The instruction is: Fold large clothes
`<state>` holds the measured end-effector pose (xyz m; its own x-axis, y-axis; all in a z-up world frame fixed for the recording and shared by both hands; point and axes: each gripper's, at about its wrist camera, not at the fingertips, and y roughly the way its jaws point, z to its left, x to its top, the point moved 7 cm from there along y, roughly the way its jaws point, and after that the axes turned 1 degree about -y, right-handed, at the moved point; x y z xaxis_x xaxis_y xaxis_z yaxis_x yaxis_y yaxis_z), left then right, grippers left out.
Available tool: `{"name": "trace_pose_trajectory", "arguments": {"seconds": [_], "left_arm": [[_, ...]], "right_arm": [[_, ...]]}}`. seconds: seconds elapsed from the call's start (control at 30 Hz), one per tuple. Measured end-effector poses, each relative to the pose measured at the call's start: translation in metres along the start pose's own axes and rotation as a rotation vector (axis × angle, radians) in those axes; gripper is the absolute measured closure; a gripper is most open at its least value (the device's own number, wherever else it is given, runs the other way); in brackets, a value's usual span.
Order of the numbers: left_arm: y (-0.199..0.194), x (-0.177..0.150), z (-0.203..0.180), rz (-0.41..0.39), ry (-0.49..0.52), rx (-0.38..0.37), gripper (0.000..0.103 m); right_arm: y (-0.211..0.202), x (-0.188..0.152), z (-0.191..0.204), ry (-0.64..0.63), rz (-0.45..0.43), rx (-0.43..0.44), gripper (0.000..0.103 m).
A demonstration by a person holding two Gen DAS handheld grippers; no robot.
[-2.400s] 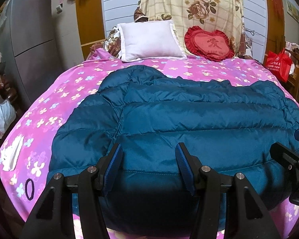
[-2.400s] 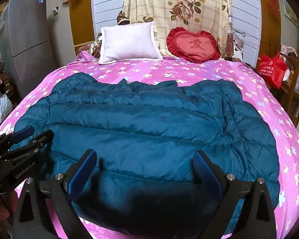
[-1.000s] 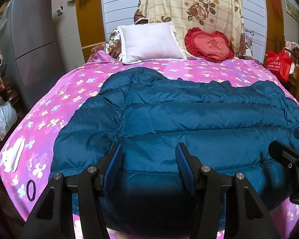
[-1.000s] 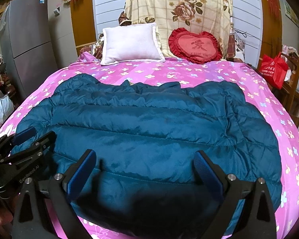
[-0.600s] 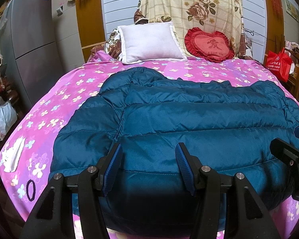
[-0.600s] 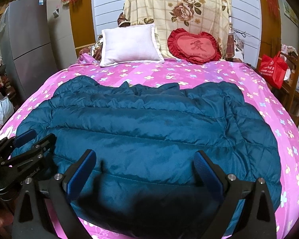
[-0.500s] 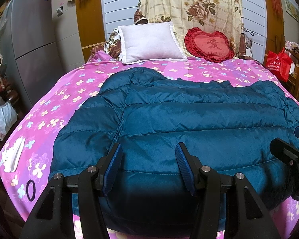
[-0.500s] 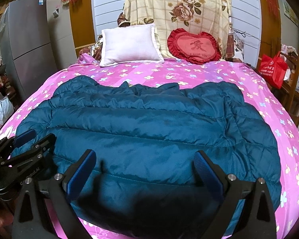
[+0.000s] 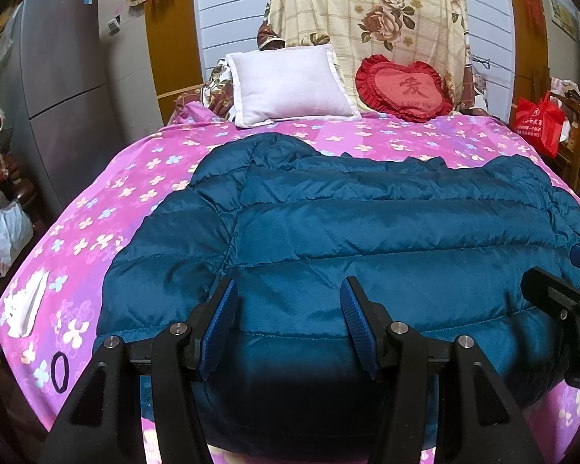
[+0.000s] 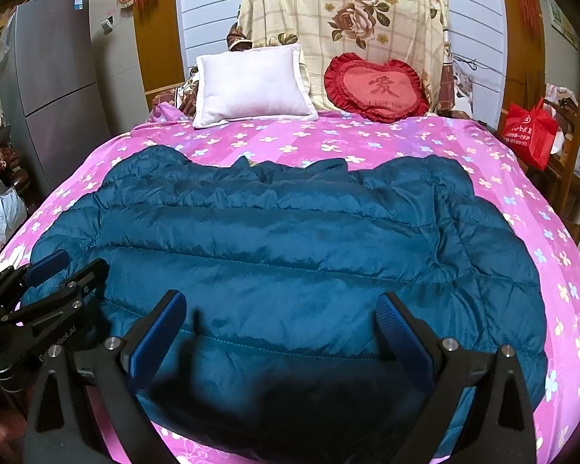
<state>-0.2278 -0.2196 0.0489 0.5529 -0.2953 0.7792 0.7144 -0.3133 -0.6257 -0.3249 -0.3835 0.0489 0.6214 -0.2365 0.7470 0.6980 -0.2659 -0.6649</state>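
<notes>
A teal quilted down jacket [image 9: 367,239] [image 10: 290,247] lies spread flat across the pink flowered bed cover [image 9: 135,178] [image 10: 367,143], its hem toward me and its collar toward the pillows. My left gripper [image 9: 288,297] hovers over the hem near the jacket's left side, jaws apart with nothing between them. My right gripper [image 10: 282,311] hovers above the hem further right, jaws spread wide and empty. Each gripper shows at the edge of the other's view: the right one [image 9: 572,270], the left one [image 10: 63,266].
A white pillow [image 9: 290,85] and a red heart cushion [image 9: 404,91] lean at the head of the bed. A grey fridge [image 9: 62,92] stands left, a red bag [image 9: 539,123] on wooden furniture right. A black hair tie [image 9: 60,371] and white tissue [image 9: 25,305] lie on the near left corner.
</notes>
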Motion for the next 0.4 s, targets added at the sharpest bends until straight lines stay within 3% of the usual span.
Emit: {"name": "trace_pose_trajectory", "arguments": {"seconds": [0.4], "left_arm": [[-0.0034, -0.0011, -0.0077, -0.025, 0.014, -0.011, 0.07]], "right_arm": [[0.0003, 0.0001, -0.0004, 0.004, 0.006, 0.001, 0.002]]}}
